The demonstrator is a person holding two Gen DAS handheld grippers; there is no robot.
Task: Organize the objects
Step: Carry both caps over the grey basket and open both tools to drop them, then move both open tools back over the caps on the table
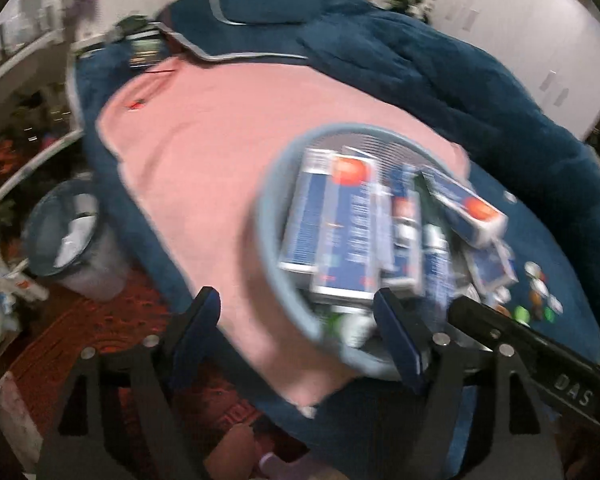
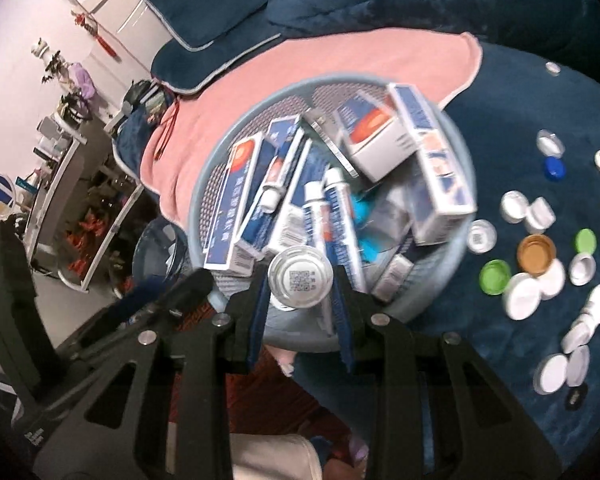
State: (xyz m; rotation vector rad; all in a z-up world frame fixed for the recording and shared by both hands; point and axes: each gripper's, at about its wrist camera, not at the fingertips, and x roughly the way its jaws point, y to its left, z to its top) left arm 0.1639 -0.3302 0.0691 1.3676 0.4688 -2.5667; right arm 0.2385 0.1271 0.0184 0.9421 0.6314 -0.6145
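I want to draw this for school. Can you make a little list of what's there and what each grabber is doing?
basket: round blue basket, on the pink towel and blue blanket
inside: toothpaste boxes and tubes
right gripper: shut on a clear QR-coded cap over the basket
left gripper: open, astride the basket's near rim
outside: loose caps on the blanket

Crowded nearly to the rim, the round blue basket (image 2: 204, 184) was packed with boxes (image 2: 380, 148) and tubes (image 2: 340, 208), leaving little room inside, with a small jar (image 2: 300, 276) clamped between the right gripper (image 2: 300, 304) fingers just above its near edge. Left bare beyond the basket's far-left side was the pink towel (image 1: 204, 168), with wide passage across it, while loose bottle caps (image 2: 536, 252) littered the blue bedding (image 2: 500, 340) to its right. Piled high behind stood the rumpled blue duvet (image 1: 440, 64), closing off the far side.
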